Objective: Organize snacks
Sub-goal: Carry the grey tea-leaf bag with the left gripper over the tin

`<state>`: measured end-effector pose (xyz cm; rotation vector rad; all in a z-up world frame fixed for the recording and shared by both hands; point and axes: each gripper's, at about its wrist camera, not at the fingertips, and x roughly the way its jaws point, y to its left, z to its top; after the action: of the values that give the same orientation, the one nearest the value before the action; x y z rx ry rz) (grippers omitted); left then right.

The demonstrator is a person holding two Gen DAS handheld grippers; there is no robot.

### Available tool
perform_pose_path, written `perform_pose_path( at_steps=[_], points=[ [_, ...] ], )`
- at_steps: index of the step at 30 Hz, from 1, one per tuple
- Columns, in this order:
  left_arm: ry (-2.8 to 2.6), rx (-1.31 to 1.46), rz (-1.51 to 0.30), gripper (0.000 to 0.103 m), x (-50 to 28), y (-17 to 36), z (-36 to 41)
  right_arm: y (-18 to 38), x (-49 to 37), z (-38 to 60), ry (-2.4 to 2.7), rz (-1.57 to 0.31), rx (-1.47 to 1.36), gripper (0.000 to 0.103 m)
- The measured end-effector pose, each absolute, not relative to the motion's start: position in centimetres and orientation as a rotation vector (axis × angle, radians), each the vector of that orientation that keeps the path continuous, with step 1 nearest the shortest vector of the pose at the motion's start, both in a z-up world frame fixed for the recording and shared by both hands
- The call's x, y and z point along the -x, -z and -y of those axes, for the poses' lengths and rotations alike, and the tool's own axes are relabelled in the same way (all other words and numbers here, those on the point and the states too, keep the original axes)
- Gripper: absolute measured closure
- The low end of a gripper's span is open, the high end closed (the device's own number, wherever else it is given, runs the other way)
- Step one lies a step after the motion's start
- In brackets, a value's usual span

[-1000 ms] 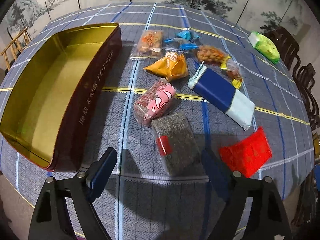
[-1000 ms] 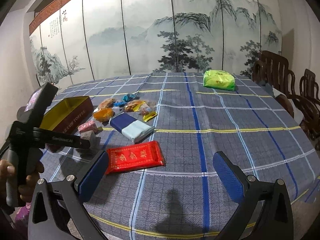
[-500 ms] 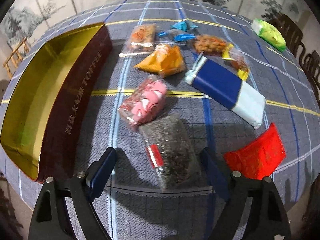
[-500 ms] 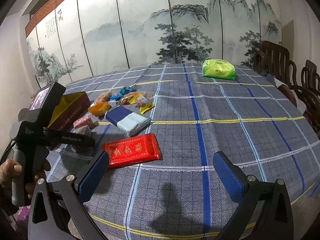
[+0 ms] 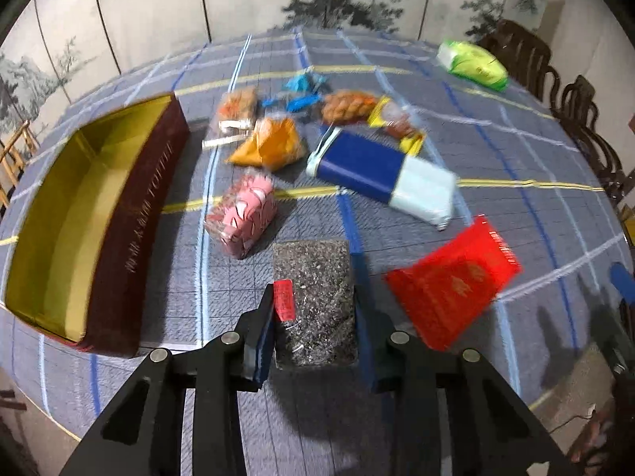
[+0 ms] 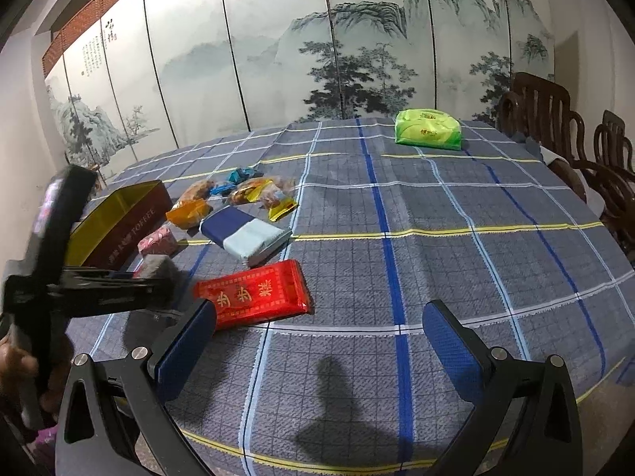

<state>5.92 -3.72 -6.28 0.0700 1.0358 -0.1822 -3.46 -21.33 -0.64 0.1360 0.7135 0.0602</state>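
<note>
My left gripper (image 5: 313,317) is shut on a dark speckled snack block with a red label (image 5: 313,301), held just above the tablecloth; the block also shows in the right wrist view (image 6: 156,267). An open maroon tin with a gold inside (image 5: 59,214) lies to its left. A pink packet (image 5: 242,212), an orange packet (image 5: 272,144), a blue-and-white pack (image 5: 381,174) and a red packet (image 5: 452,281) lie around it. My right gripper (image 6: 317,341) is open and empty over the cloth, just right of the red packet (image 6: 254,293).
A green bag (image 6: 428,129) lies at the far side of the checked tablecloth (image 6: 436,238). Small blue, orange and yellow wrapped snacks (image 5: 349,107) lie beyond the packs. Dark wooden chairs (image 6: 555,127) stand at the right. A painted screen stands behind.
My left gripper has closed on the speckled block and lifted it slightly; it was open around it before. My right gripper has stayed open and shifted only a little.
</note>
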Motion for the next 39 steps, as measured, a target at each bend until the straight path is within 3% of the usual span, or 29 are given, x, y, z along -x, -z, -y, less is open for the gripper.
perform_pose_path(
  at_steps=[13, 39],
  points=[
    [0.193, -0.033, -0.942, 0.072, -3.5, 0.8, 1.5, 0.0, 4.0, 19.4, -0.093, -0.716, -0.089, 0.000],
    [0.079, -0.031, -0.889, 0.071, -4.7, -1.0, -2.9, -0.1, 4.2, 17.6, -0.127, -0.749, -0.039, 0.000]
  ],
)
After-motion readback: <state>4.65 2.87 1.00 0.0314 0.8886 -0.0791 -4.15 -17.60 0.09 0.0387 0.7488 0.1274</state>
